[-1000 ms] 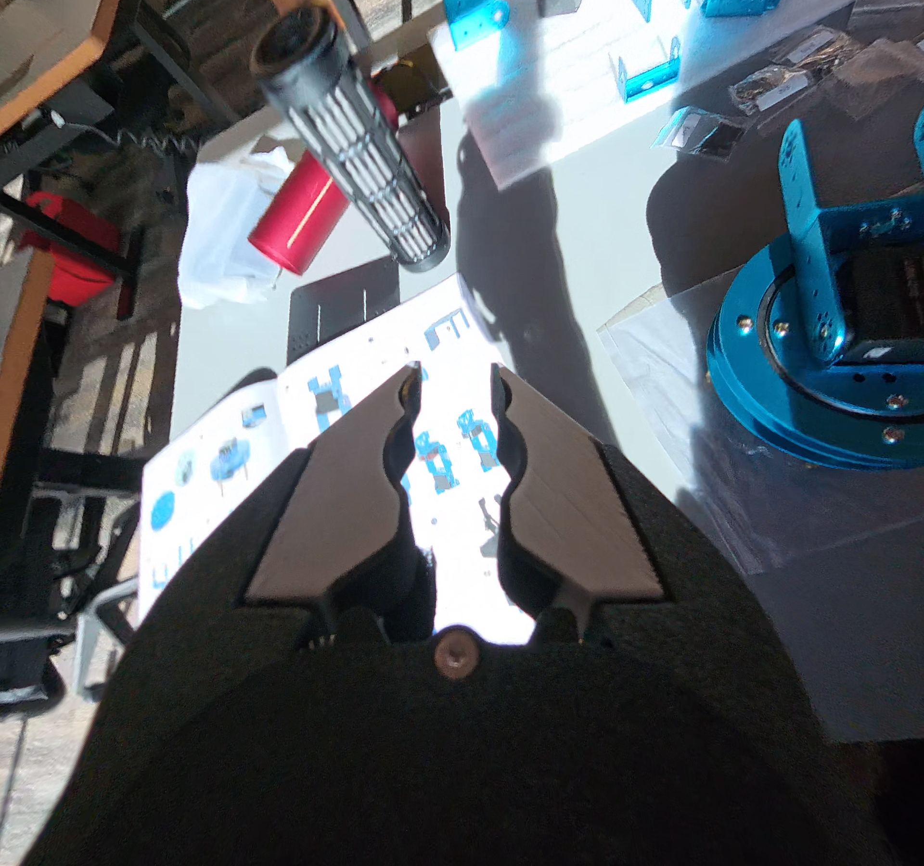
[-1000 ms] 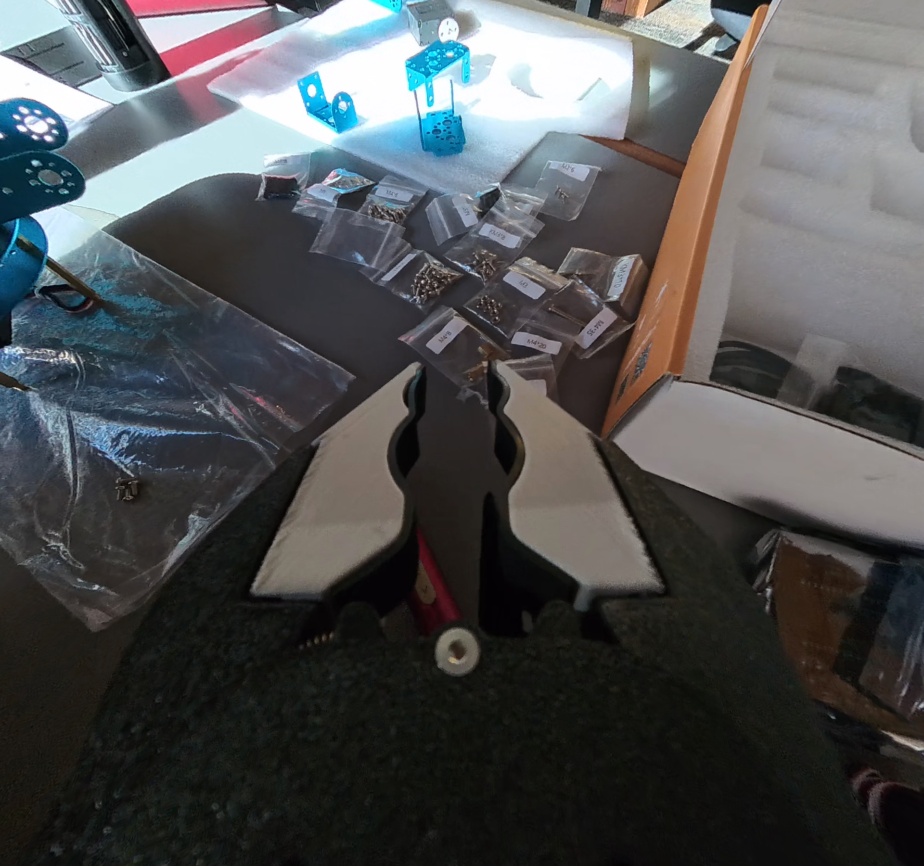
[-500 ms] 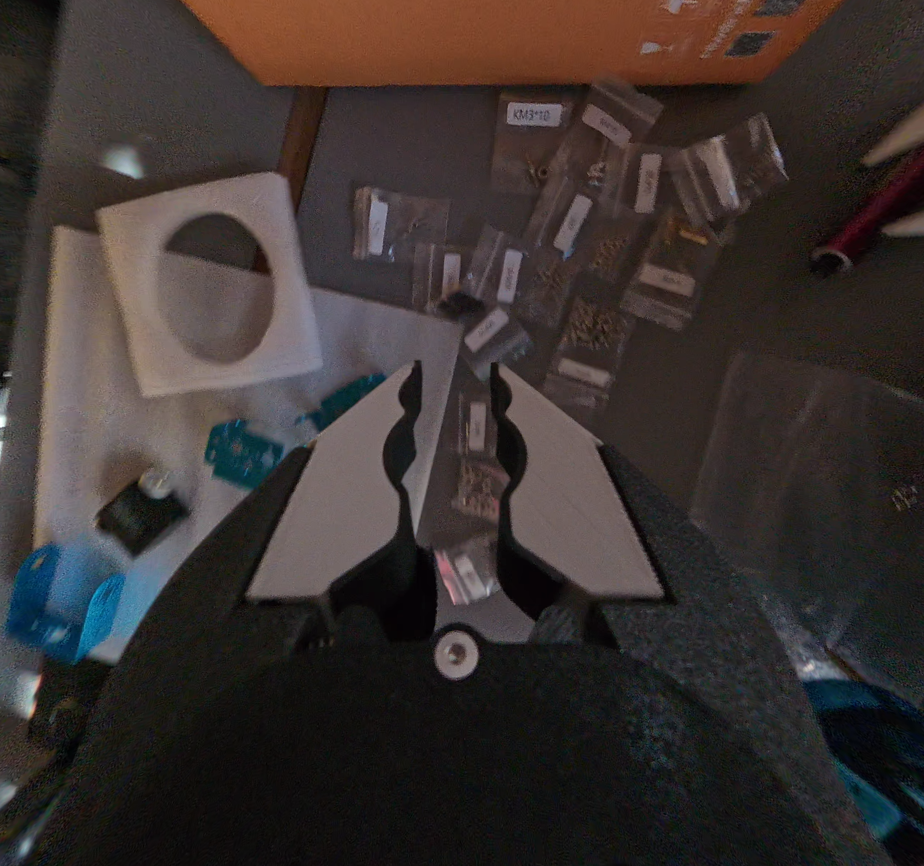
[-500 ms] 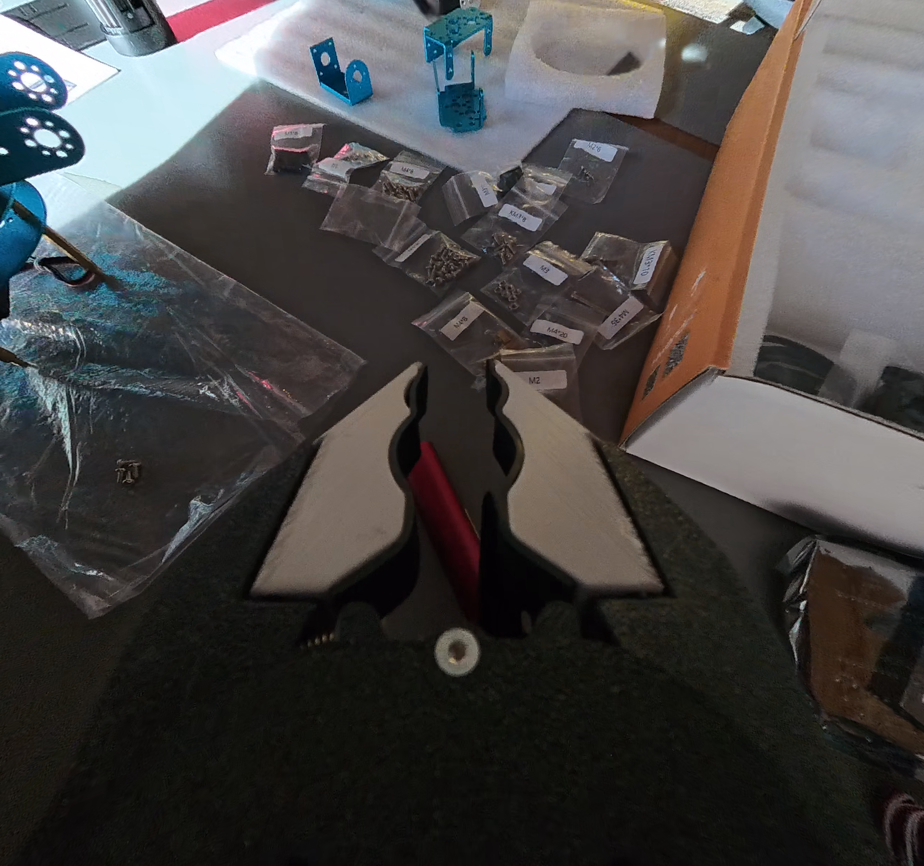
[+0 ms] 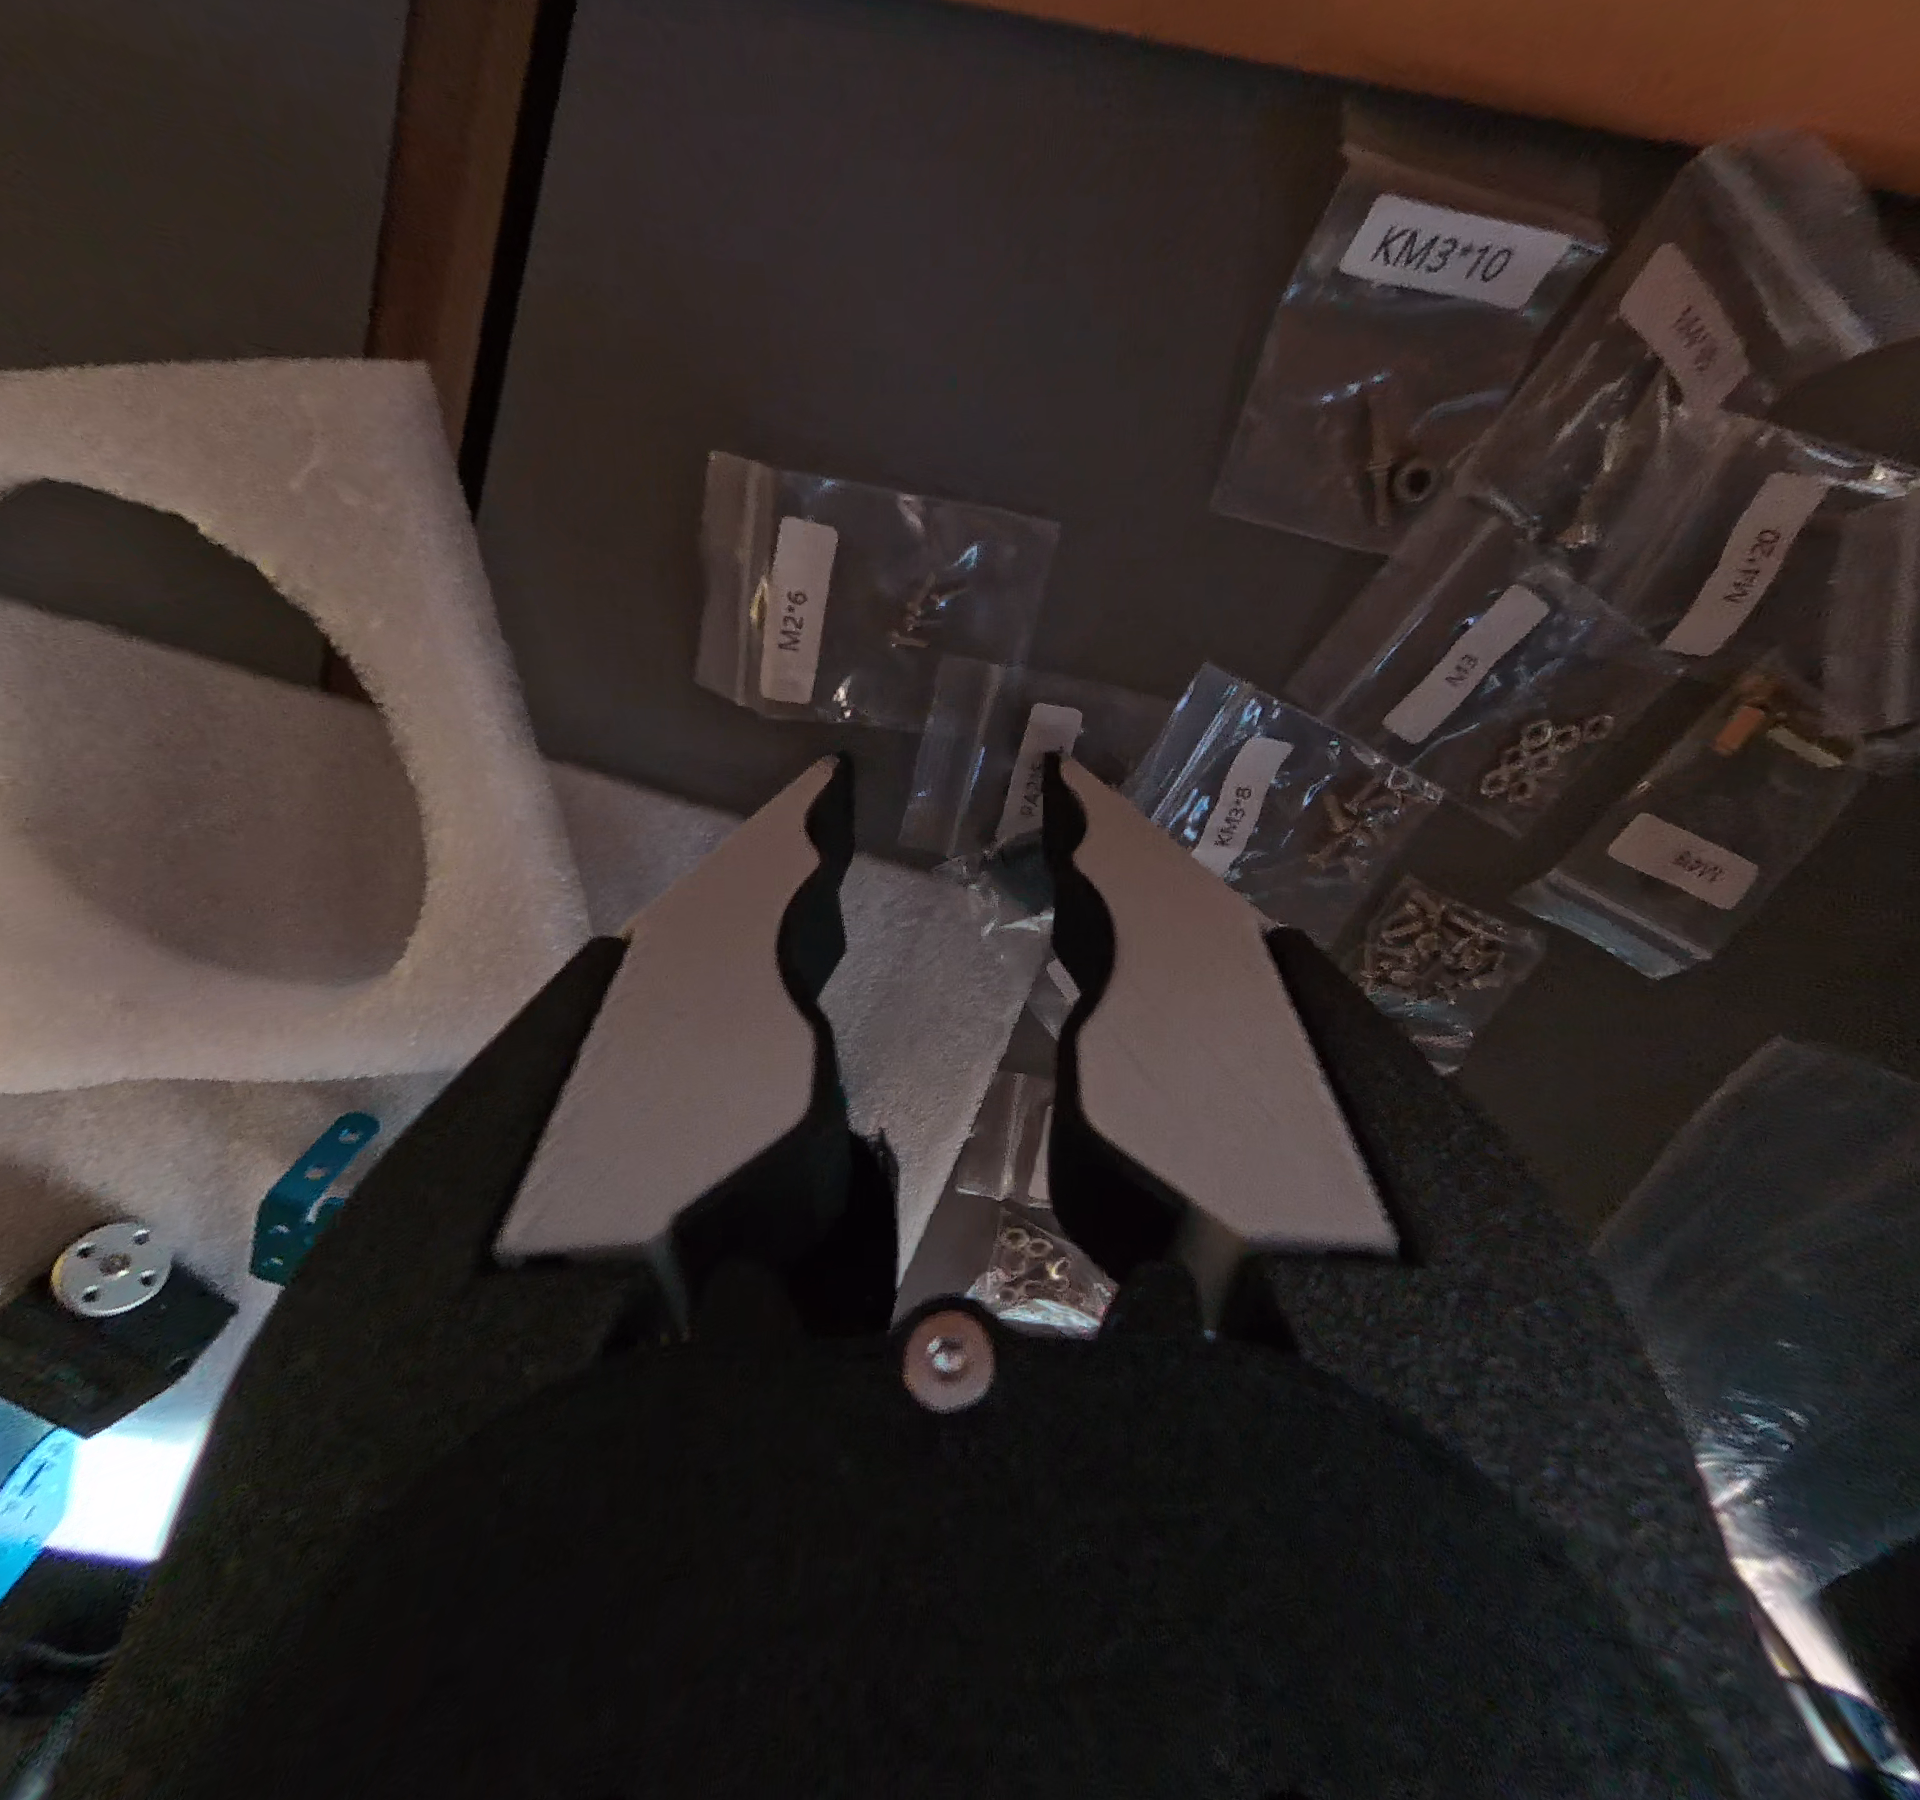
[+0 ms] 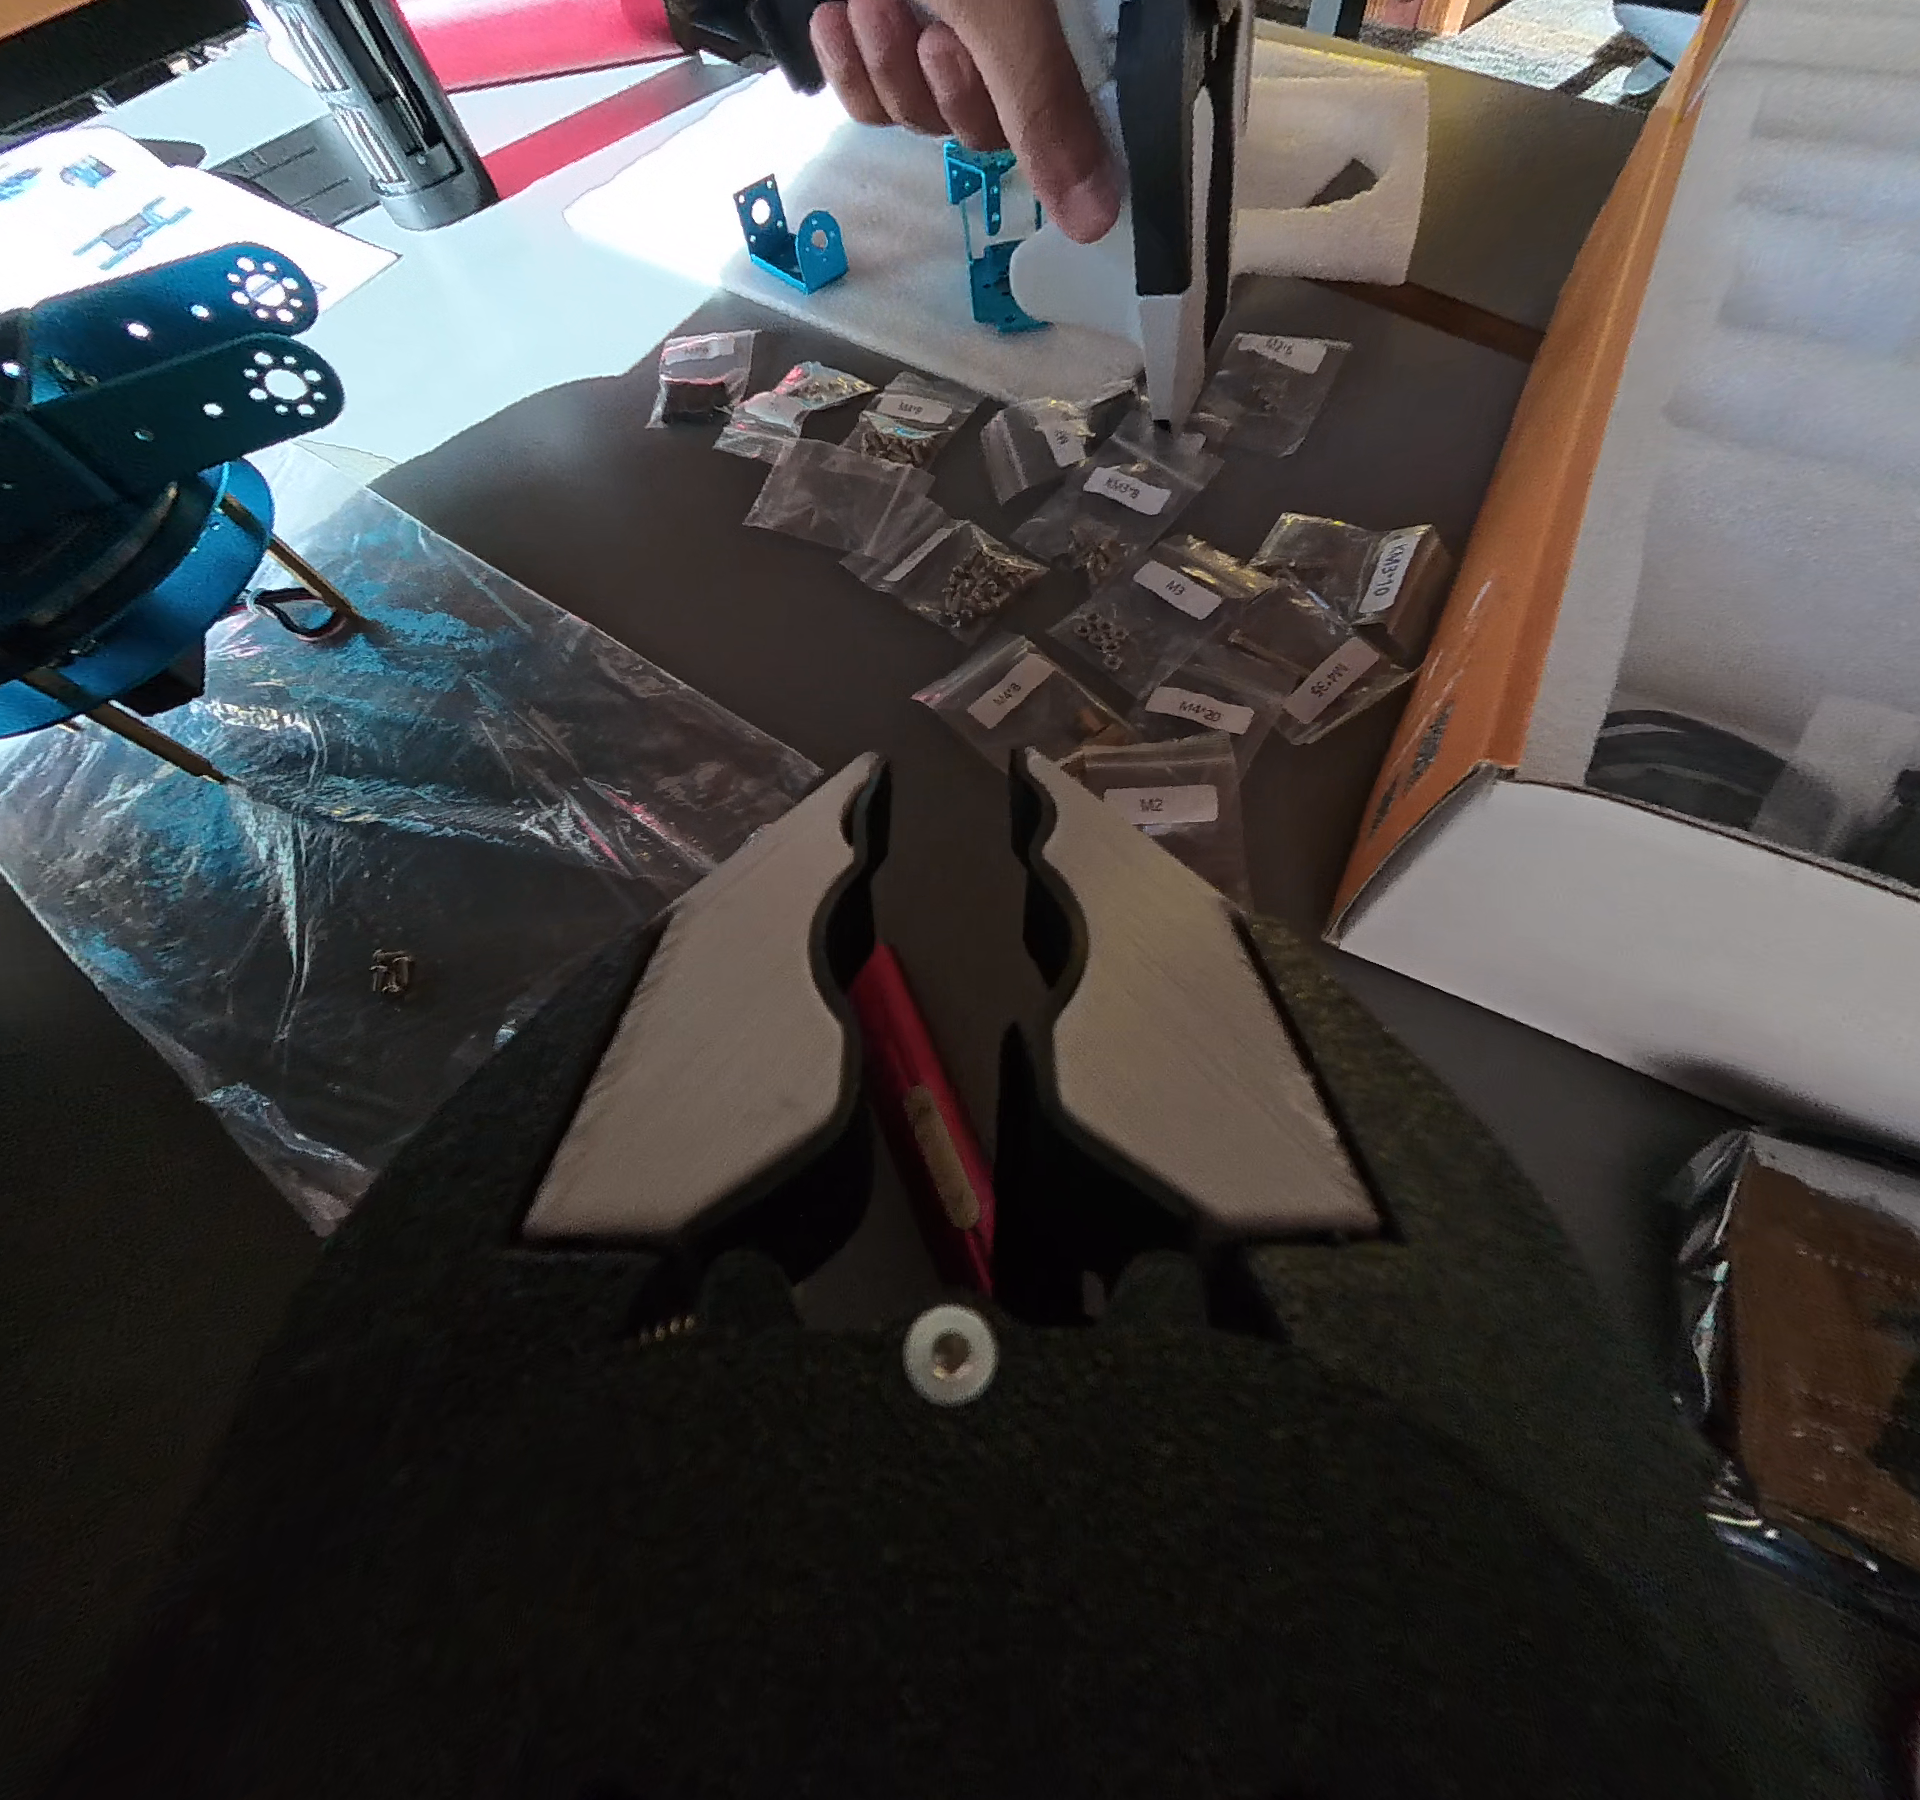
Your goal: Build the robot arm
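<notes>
My left gripper (image 5: 940, 774) is open, pointing down just above several small clear bags of screws on the dark mat. One labelled bag (image 5: 997, 784) lies between its tips, and another (image 5: 873, 597) lies just beyond. In the right wrist view a hand (image 6: 935, 15) holds this gripper (image 6: 1169, 410) with its tips down among the bags. My right gripper (image 6: 951, 774) is open, low over the mat. A red tool handle (image 6: 914, 1106) lies between its fingers against the left one, not clamped. The nearest bag (image 6: 1153, 794) lies by its right tip.
An orange box (image 6: 1538, 524) lined with white foam stands on the right. A blue round robot base (image 6: 125, 524) sits on a clear plastic sheet (image 6: 416, 763) on the left. Blue brackets (image 6: 790, 244) lie on white foam. A foam block with a round hole (image 5: 260, 659) lies beside the left gripper. My right fingertips sit around 20 centimeters from my left ones.
My left gripper swung from over the booklet to over the screw bags and dropped close to them. My right gripper stayed open and shifted slightly, so more of the red handle shows.
</notes>
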Action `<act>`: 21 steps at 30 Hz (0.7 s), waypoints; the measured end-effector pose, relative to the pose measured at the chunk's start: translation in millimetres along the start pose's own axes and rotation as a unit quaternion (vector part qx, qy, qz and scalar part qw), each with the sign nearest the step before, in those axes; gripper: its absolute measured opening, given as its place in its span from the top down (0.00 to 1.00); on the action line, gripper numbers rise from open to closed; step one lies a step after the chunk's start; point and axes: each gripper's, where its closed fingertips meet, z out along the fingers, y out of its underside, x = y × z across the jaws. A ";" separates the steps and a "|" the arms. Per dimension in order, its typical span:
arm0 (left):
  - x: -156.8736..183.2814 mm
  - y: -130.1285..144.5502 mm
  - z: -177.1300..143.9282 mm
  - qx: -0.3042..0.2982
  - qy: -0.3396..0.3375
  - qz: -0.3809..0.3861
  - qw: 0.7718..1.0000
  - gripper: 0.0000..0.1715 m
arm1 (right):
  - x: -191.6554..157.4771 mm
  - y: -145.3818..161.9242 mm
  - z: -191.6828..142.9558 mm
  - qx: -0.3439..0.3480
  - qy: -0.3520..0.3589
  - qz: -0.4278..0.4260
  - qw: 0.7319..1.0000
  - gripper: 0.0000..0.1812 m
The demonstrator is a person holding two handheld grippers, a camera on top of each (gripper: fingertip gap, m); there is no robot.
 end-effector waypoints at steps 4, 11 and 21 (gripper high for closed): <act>6.4 0.2 0.0 0.000 0.016 0.020 1.000 0.99 | -2.1 1.7 1.2 -0.005 0.000 -0.005 1.000 0.88; 11.9 1.5 -10.3 0.009 0.025 0.038 0.999 1.00 | -0.3 0.8 0.2 -0.003 0.006 -0.006 1.000 0.89; 51.9 10.5 -99.4 0.097 0.062 0.080 0.990 1.00 | 5.3 -11.7 -5.1 0.036 0.015 -0.008 0.999 0.88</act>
